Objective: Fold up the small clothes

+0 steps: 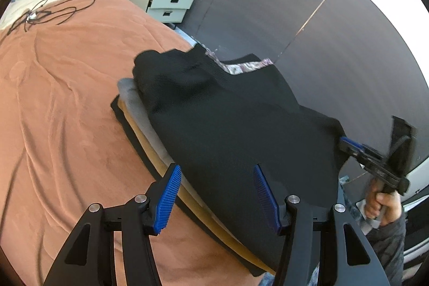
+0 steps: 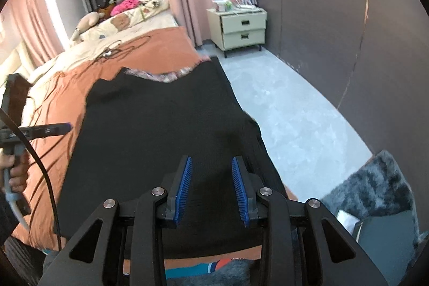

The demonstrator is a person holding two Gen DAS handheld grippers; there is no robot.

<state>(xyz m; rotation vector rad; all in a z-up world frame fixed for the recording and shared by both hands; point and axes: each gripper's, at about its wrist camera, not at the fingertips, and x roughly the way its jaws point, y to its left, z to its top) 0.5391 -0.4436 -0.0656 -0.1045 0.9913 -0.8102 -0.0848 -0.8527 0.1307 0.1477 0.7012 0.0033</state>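
Black garment [image 1: 228, 119] between spread tongs [image 1: 217, 196]

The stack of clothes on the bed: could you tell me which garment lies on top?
The black knit garment lies on top, spread wider than the pile; the grey, tan and black folded pieces show only as edges beneath it.

right gripper [image 2: 211, 186] parted | over black garment [image 2: 161, 125] | orange bedspread [image 2: 166, 50]

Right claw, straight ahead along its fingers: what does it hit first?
Probably the black garment. The right claw is open, and in the right wrist view black fabric fills the gap between its fingers and runs forward over the bed. Whether the tips already touch it is unclear.
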